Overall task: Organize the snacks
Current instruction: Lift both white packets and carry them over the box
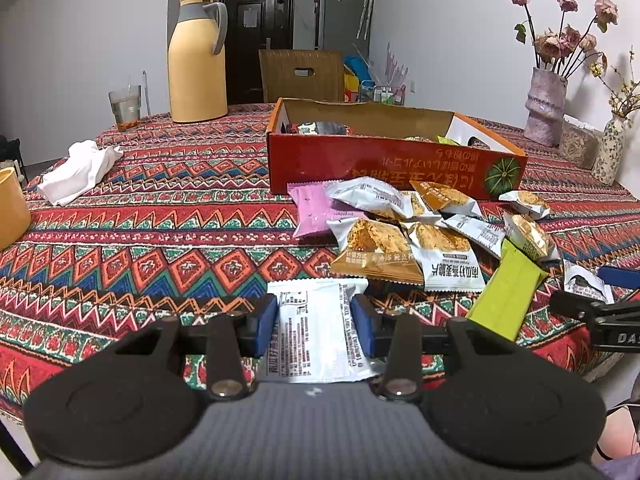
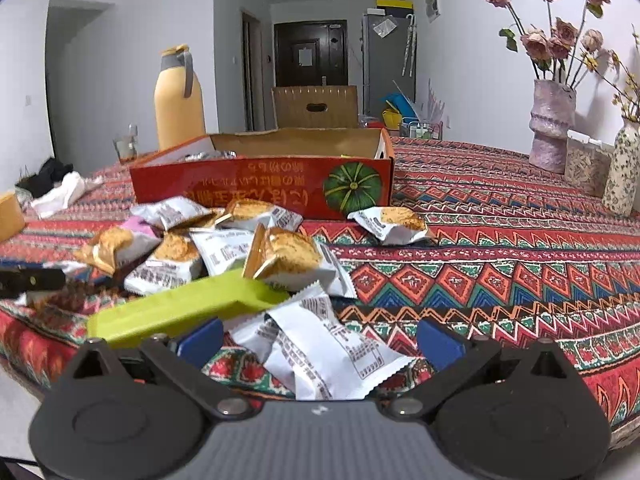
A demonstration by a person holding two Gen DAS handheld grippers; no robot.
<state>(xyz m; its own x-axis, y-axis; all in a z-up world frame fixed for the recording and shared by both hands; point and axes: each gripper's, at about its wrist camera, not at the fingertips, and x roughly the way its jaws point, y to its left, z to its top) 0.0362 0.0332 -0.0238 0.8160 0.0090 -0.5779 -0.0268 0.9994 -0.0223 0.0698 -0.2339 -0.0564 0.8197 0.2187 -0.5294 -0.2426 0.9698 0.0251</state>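
table: round, patterned cloth [image 1: 160, 216]; everything sits on it.
box: red carton [image 1: 384, 160], open top, on the far side of the snack pile from both grippers; a few packets already lie inside.
pile: loose snacks [image 1: 404, 232] just in front of the box's near wall, touching one another.
green bar: long wrapper [image 2: 188, 308], lying between the two grippers, long axis slanting from the pile toward the table edge.
left gripper: [image 1: 314, 326] clamped on a white packet [image 1: 316, 328], pads pressing its two long edges; the packet's long axis runs along the fingers, toward the box.
right gripper: [image 2: 320, 340] jaws apart, a crumpled white wrapper [image 2: 320, 352] between them, pads not touching it.
key relation: the box lies ahead and slightly right of the left gripper, beyond the pile; the held packet probably must be lifted over the pile and the box's near wall.
nearer hand: both look similarly far from the box.
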